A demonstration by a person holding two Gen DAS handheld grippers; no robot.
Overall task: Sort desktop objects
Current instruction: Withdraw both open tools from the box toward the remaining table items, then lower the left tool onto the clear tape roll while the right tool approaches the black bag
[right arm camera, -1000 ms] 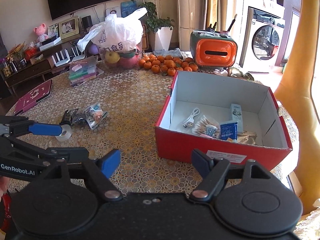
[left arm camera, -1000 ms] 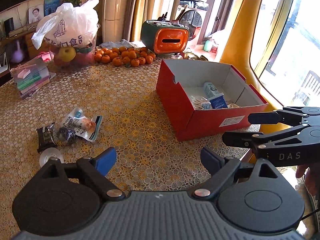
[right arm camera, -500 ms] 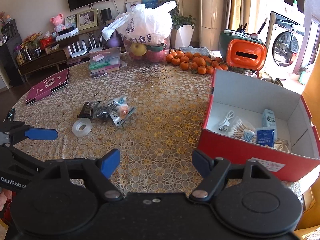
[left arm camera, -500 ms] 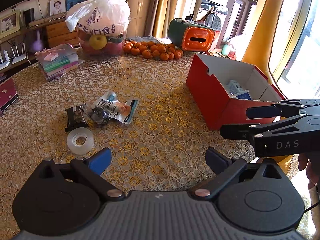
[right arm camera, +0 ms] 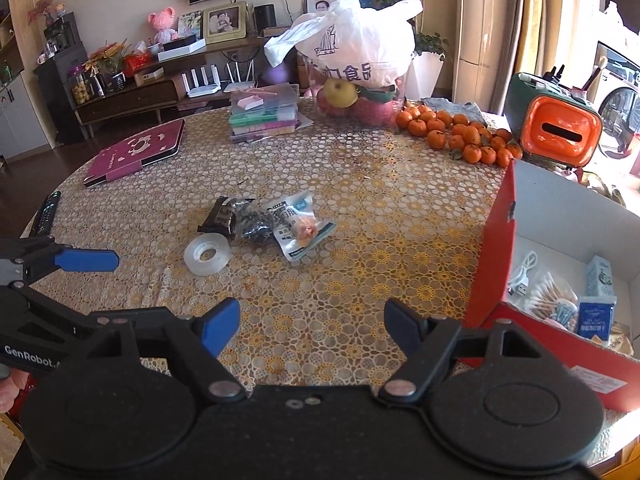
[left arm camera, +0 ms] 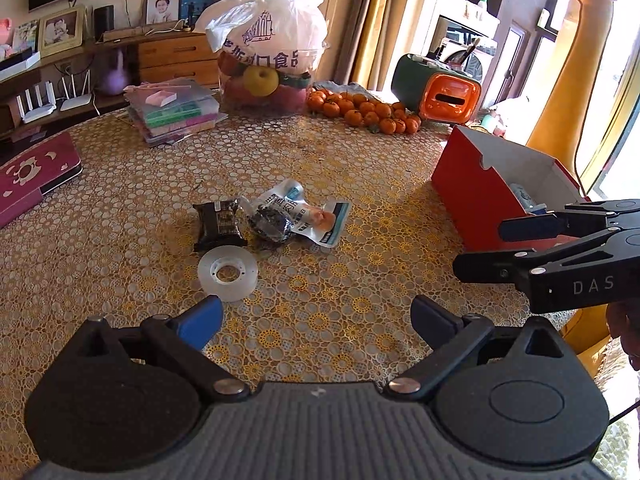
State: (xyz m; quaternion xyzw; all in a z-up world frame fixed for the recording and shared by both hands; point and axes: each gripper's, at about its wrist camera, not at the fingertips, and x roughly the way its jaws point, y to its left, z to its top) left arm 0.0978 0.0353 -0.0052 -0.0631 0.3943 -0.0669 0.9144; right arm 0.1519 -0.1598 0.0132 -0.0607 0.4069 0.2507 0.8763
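Step in hand: I judge it to be reaching for the loose things in the middle of the table [right arm camera: 400,216], to carry them one by one to the red box [right arm camera: 496,248].
Left jaws: my left gripper [left arm camera: 316,320] stands wide open with nothing between the blue pads; it hangs over the near part of the table.
Right jaws: my right gripper [right arm camera: 312,316] is also spread wide and holds nothing.
Tape roll: the clear tape roll [left arm camera: 227,273] lies flat, nearest to my left jaws and just beyond the left pad.
Packets: a dark packet [left arm camera: 219,222] lies just beyond the roll, a crumpled dark wrapper [left arm camera: 270,222] to its right, and a white snack pouch [left arm camera: 316,216] lies partly under that wrapper.
Box: at the right of the table, open on top, already holding a cable, cotton swabs and small cartons.
How to take it: the roll is low and flat, so I would come down steeply, set one pad in the core hole and one outside the rim, and close gently.
Risk: the roll is smooth and may slide on the patterned cloth; pinching across its whole width may make it slip out.
Other hand: keep it clear of the box mouth.
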